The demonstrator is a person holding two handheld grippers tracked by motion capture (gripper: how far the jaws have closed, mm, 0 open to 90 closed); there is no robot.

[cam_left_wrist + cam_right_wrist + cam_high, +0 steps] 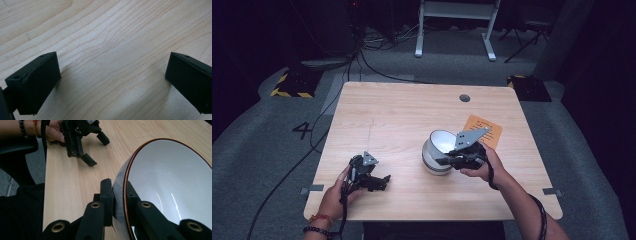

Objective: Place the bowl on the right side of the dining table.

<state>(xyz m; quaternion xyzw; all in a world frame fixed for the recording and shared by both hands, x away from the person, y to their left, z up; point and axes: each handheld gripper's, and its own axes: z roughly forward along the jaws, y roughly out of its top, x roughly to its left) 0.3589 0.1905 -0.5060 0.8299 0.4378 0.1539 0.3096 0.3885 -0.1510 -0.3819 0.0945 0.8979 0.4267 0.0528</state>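
Note:
A white bowl (439, 149) with a brown rim stands on the wooden table (402, 115), right of centre. My right gripper (446, 161) is shut on the bowl's near rim. In the right gripper view one jaw presses the outer wall and the other sits inside the bowl (165, 177), with the gripper (119, 195) pinching the rim. My left gripper (384, 181) rests near the table's front left, held by a hand, open. In the left gripper view its fingers (35, 82) stand wide apart over bare wood with nothing between them. That left gripper (96, 150) also shows across the table in the right gripper view.
An orange card (484, 131) lies flat just behind the bowl to the right. A round cable hole (464, 98) sits near the table's far edge. Cables (312, 130) run over the grey floor to the left, and a white frame (457, 25) stands beyond the table.

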